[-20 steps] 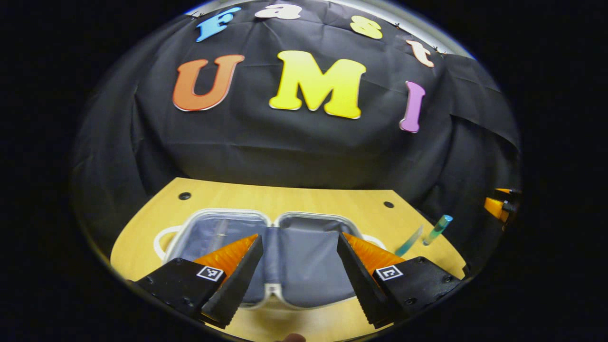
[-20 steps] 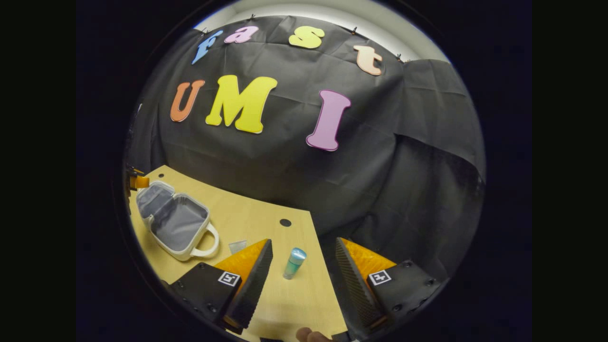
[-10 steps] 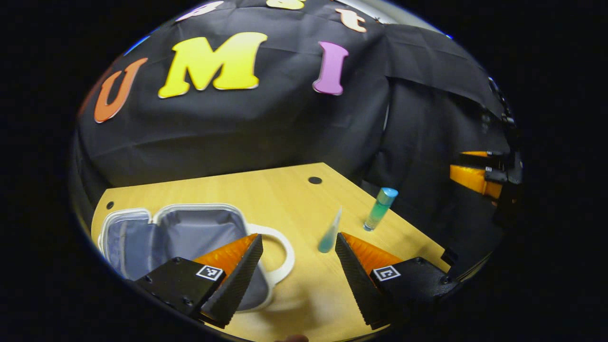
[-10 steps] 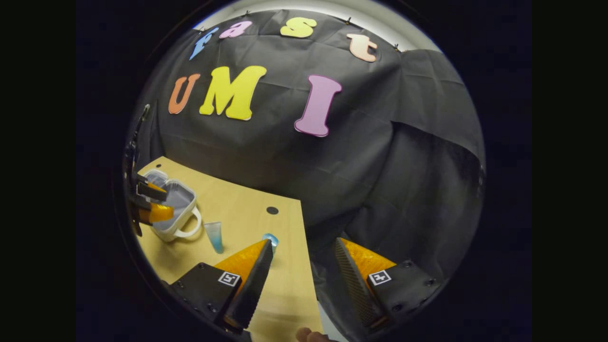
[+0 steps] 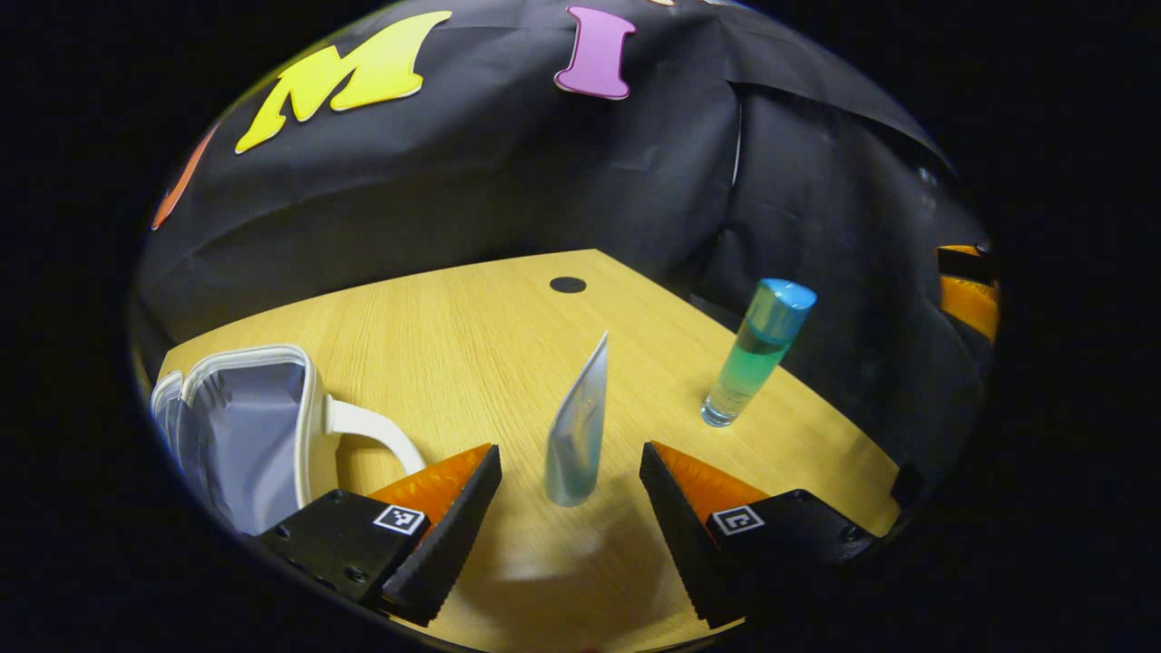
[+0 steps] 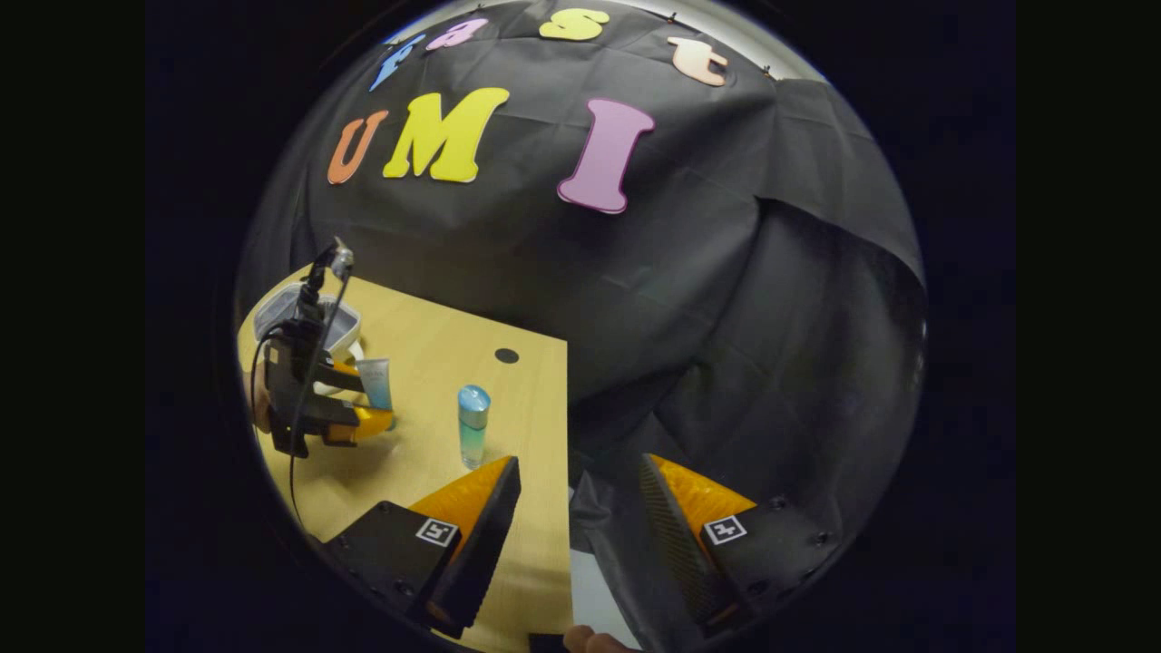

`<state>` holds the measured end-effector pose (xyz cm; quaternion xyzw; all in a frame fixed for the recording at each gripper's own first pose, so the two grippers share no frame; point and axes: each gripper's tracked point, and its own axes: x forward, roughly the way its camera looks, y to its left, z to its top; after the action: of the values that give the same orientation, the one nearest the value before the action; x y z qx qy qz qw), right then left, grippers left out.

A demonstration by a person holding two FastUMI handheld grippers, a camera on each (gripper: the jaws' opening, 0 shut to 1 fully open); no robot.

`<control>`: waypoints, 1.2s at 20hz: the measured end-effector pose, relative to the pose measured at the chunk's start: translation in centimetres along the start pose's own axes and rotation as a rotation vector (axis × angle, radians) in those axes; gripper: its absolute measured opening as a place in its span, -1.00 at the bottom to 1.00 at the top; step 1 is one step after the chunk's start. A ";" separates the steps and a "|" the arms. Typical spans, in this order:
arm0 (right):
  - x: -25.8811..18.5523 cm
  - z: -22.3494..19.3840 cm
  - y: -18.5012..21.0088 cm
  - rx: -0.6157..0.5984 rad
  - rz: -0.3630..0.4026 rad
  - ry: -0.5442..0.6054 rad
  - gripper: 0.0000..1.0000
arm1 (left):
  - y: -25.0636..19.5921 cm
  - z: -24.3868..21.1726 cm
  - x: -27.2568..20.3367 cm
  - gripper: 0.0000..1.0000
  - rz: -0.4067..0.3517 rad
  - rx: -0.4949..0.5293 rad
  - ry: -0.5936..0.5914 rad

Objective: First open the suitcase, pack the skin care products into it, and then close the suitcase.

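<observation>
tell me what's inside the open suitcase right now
The suitcase lies open, showing only bare grey lining in the part visible. The tube and the bottle stand outside on the table. The case's far half and bottom are cut off from sight.

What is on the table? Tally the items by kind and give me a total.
Suitcase: 1
Tube: 1
Bottle: 1
Total: 3
</observation>
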<state>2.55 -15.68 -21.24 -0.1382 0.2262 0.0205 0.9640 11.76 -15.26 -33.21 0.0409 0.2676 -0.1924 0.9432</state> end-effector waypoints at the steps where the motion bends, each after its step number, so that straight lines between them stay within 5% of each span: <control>1: 0.4 -0.4 0.4 0.017 0.027 0.000 0.58 | 0.2 0.1 0.7 0.96 0.015 -0.005 -0.014; 5: 2.7 -1.9 1.7 0.012 0.087 0.033 0.58 | 0.7 -0.6 2.4 0.78 0.055 -0.029 -0.028; 6: 3.1 -1.8 1.9 0.015 0.098 0.035 0.58 | 1.0 -0.8 2.5 0.60 0.065 -0.026 -0.019; 7: 3.4 -1.7 2.2 0.023 0.113 0.032 0.58 | 0.9 -1.0 2.7 0.66 0.070 -0.025 -0.018; 11: 4.8 -0.1 4.4 0.045 0.176 0.004 0.58 | 0.6 -1.3 1.8 -0.11 0.083 -0.025 0.022; 15: 7.2 1.6 7.1 0.064 0.223 -0.018 0.58 | -0.9 -0.6 -1.2 -0.14 0.053 -0.057 0.032; 24: 13.9 -0.4 12.5 0.112 0.246 0.046 0.60 | 0.7 3.1 -15.5 -0.15 0.170 -0.058 -0.038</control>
<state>13.53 -4.14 -30.91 -0.0556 0.2641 0.1224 0.9551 1.47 -9.86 -22.52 0.0323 0.2508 -0.1045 0.9619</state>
